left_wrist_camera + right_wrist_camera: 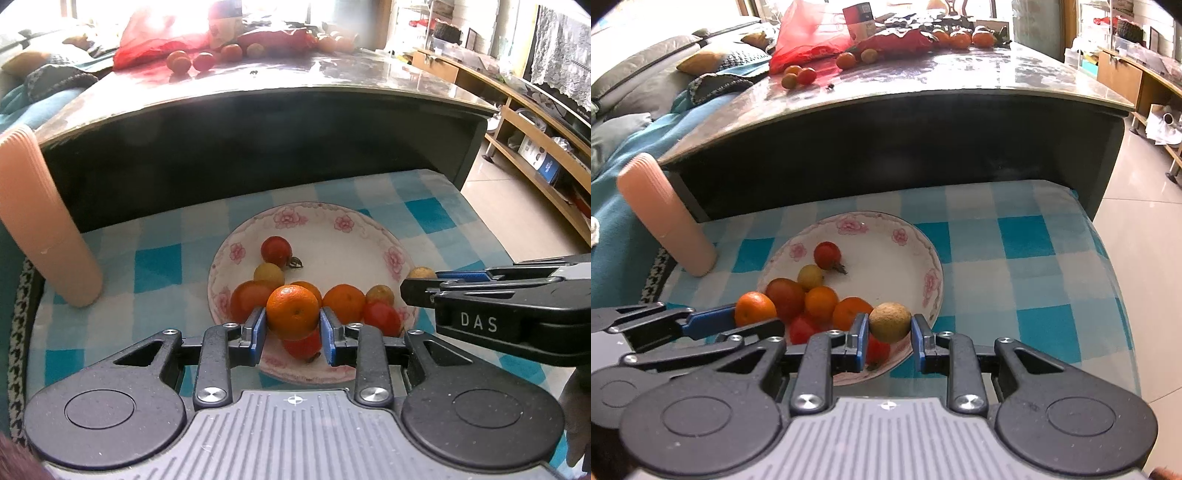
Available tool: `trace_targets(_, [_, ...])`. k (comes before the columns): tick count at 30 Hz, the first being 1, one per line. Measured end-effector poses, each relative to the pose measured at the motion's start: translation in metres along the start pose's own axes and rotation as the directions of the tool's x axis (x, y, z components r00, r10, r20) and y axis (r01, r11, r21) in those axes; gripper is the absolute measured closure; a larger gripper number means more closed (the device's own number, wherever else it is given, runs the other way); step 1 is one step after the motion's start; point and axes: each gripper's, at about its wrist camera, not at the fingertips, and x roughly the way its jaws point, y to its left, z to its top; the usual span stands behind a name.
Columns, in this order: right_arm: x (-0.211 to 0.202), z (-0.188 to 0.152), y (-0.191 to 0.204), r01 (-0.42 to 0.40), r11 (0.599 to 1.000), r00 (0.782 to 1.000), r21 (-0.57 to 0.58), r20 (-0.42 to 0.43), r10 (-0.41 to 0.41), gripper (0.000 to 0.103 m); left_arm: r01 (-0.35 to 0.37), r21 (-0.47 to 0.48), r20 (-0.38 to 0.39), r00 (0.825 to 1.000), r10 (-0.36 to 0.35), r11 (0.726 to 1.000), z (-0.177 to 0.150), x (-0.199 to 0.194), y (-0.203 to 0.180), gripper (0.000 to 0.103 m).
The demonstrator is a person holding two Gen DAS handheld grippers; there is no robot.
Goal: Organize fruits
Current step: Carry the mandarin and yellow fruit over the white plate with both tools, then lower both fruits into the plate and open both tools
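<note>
Fingers (258,328) of the left gripper (293,330) clamp an orange (292,312), stem dimple facing the camera; right gripper (889,338) pinches a brownish fruit (889,322).

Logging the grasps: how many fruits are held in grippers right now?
2. An orange in the left gripper, and a brownish-yellow fruit in the right gripper, both over the plate at its near edge.

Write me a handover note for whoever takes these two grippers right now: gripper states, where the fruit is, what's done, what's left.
Left gripper: shut on an orange, over the plate's near side.
Right gripper: shut on a yellow-brown fruit, over the plate's near right rim.
Floral plate on the checked cloth: several oranges and red and yellow fruits already in.
Left: release both, then fetch the loose fruit on the table behind.
</note>
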Motion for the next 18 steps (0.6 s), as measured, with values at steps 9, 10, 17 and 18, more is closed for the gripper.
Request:
trace_targets(9, [0.017, 0.006, -0.004, 0.017, 1.0, 1.0, -0.005, -0.004, -0.017, 0.062, -0.003, -0.005, -0.009, 1.0, 0.003, 1.0, 0.006, 0.014, -0.001, 0.064])
trace_targets(10, [0.019, 0.007, -0.004, 0.019, 1.0, 1.0, -0.006, -0.006, -0.019, 0.062, -0.005, -0.004, -0.008, 1.0, 0.005, 1.0, 0.006, 0.014, -0.001, 0.064])
trace_targets(17, [0.029, 0.009, -0.007, 0.028, 1.0, 1.0, -0.007, -0.013, -0.028, 0.062, -0.007, -0.004, -0.012, 1.0, 0.007, 1.0, 0.006, 0.017, -0.001, 0.064])
trace_targets(18, [0.029, 0.009, -0.007, 0.025, 1.0, 1.0, -0.008, -0.013, -0.025, 0.062, -0.006, -0.007, -0.014, 1.0, 0.006, 1.0, 0.006, 0.018, -0.001, 0.064])
